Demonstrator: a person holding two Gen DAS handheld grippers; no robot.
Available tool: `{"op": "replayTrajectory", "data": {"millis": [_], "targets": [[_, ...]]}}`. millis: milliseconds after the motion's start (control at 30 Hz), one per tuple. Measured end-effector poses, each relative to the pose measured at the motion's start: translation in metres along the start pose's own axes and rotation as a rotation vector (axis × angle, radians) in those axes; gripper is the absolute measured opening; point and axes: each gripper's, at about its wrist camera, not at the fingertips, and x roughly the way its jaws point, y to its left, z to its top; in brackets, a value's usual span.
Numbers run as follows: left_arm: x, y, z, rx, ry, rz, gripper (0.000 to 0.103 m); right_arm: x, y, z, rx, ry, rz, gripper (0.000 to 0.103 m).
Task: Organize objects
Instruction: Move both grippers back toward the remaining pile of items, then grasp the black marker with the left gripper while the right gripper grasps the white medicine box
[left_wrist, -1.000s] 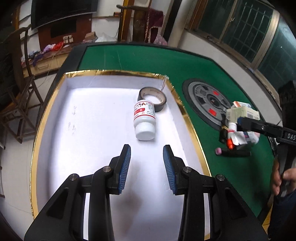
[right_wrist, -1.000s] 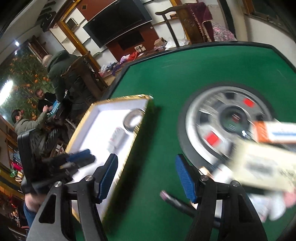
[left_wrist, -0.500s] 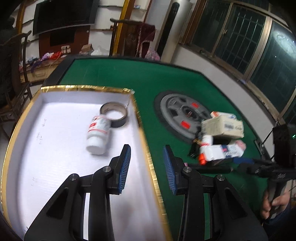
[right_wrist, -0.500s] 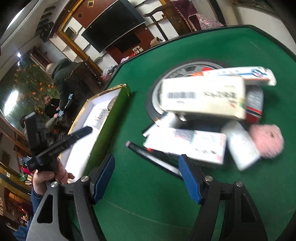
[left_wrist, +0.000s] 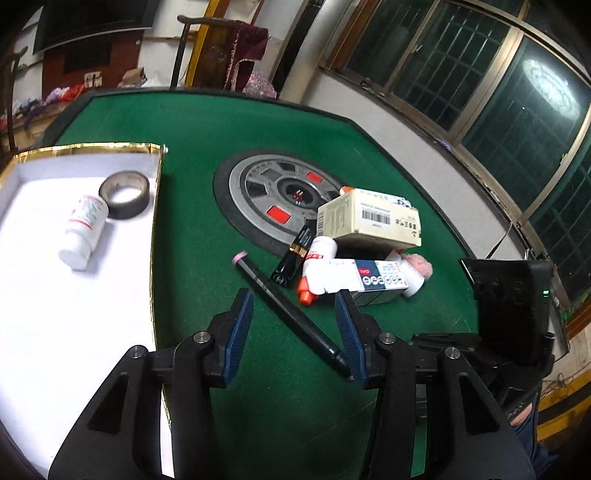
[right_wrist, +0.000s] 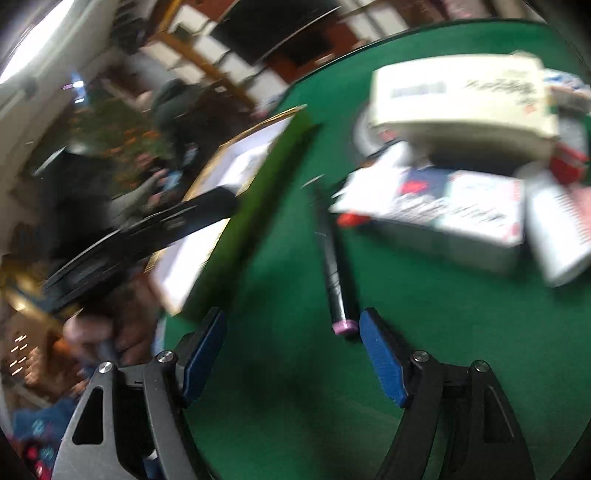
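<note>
A black pen (left_wrist: 291, 314) with a pink cap lies on the green felt, and both grippers hover over it. My left gripper (left_wrist: 293, 332) straddles its plain end with the jaws opening; the pads stand clear of it. My right gripper (right_wrist: 291, 350) is low over the felt, jaws opening, and the pen's (right_wrist: 334, 266) pink cap lies just inside the right finger, untouched. Beyond the pen lies a pile: a cream box (left_wrist: 369, 219), a blue and white box (left_wrist: 373, 282), a white bottle with an orange cap (left_wrist: 317, 275) and a black tube (left_wrist: 293, 258).
A gold-rimmed white tray (left_wrist: 157, 221) on the left holds a white pill bottle (left_wrist: 83, 229) and a roll of dark tape (left_wrist: 123, 194). A round grey hub (left_wrist: 273, 192) is set into the table's middle. People sit in the blurred background of the right wrist view.
My left gripper swung right, from over the tray to the felt around the pen, and its jaws widened. My right gripper sank toward the pen's pink cap with its jaws spreading.
</note>
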Motion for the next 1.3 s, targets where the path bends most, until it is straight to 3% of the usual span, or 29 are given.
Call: {"op": "replayTrajectory", "data": {"millis": [33,133,200,333,433,567,600,700,833,867,967,1100,1300], "targets": [[0.002,0.001,-0.001,0.004,0.007,0.001,0.046,-0.002,0.001,0.001,-0.017,-0.004,-0.006,0.075],[0.010,-0.001,-0.006,0.014,0.031,0.004,0.046,-0.018,0.000,0.005,-0.049,-0.119,-0.191,0.075],[0.014,-0.004,-0.008,0.021,0.040,0.004,0.046,-0.030,-0.006,0.006,-0.034,-0.165,-0.223,0.076],[0.016,-0.004,-0.009,0.026,0.037,0.027,0.046,-0.023,-0.017,0.006,0.024,-0.125,-0.163,0.078],[0.016,0.002,-0.008,0.000,0.034,0.042,0.046,-0.007,-0.004,0.005,-0.024,-0.098,-0.172,0.078],[0.018,0.006,-0.007,-0.015,0.033,0.053,0.046,0.026,0.025,-0.003,-0.104,-0.016,-0.113,0.079],[0.019,0.006,-0.007,-0.015,0.037,0.053,0.046,0.030,0.031,-0.006,-0.133,0.007,-0.087,0.079],[0.024,0.004,-0.007,-0.015,0.050,0.056,0.046,0.035,0.038,-0.011,-0.136,0.105,0.110,0.079],[0.029,0.005,-0.006,-0.049,0.055,0.049,0.046,-0.008,0.030,0.005,-0.176,-0.058,-0.042,0.080],[0.031,0.003,-0.006,-0.032,0.067,0.061,0.046,-0.015,0.025,0.010,-0.175,-0.062,-0.077,0.081],[0.033,0.000,-0.008,-0.009,0.073,0.068,0.046,-0.032,0.016,0.026,-0.224,-0.119,-0.319,0.081],[0.040,-0.001,-0.008,-0.011,0.086,0.075,0.046,-0.053,0.005,0.042,-0.254,-0.147,-0.281,0.082],[0.049,-0.009,-0.012,0.024,0.108,0.101,0.046,-0.026,-0.031,0.069,-0.189,-0.108,-0.327,0.082]]}}
